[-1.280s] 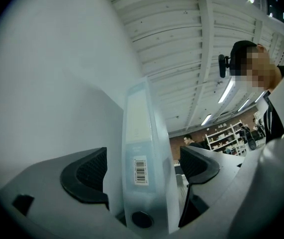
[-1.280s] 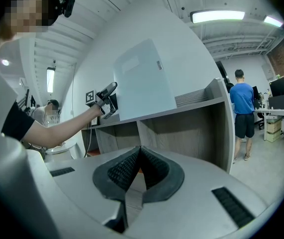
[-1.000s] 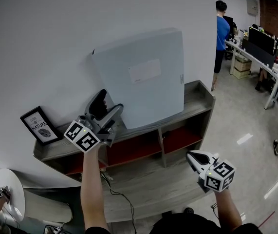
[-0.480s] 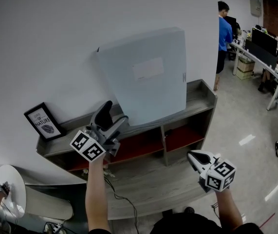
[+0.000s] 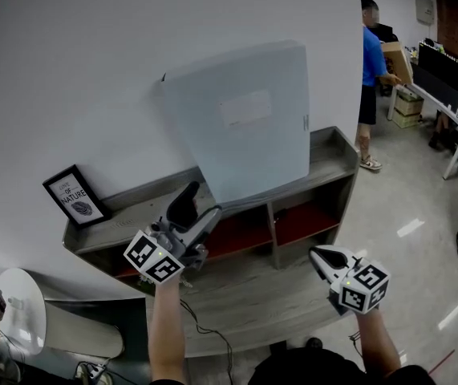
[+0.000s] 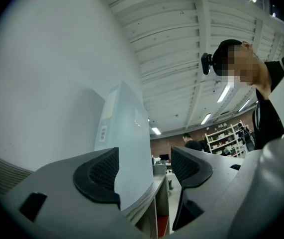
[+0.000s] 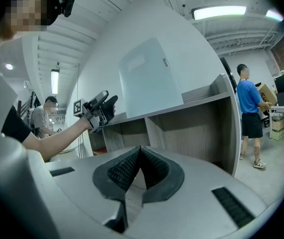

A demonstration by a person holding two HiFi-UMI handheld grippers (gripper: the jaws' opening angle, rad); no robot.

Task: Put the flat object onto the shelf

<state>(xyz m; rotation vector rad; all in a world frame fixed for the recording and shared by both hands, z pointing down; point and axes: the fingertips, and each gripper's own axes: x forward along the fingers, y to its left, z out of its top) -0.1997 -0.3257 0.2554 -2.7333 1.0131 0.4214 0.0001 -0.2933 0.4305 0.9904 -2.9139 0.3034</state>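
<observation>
One board [image 5: 241, 119]: leaned upright on shelf [image 5: 330, 147].
Left tongs [image 5: 202, 201]: empty, half-wide, just narrowing; best backed straight off.
Right tongs [image 5: 317, 255]: closed, empty.

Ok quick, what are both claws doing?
Left claw: open, just been closing, nothing in it.
Right claw: shut, holding nothing.

The left gripper [image 5: 203, 201] and right gripper [image 5: 315, 254] are pale grey plastic with black cross-hatched pads [image 6: 98, 172] on the jaws. Each carries a white cube [image 5: 152, 257] of black square markers. The person wears a black short-sleeved top [image 7: 13, 126].
</observation>
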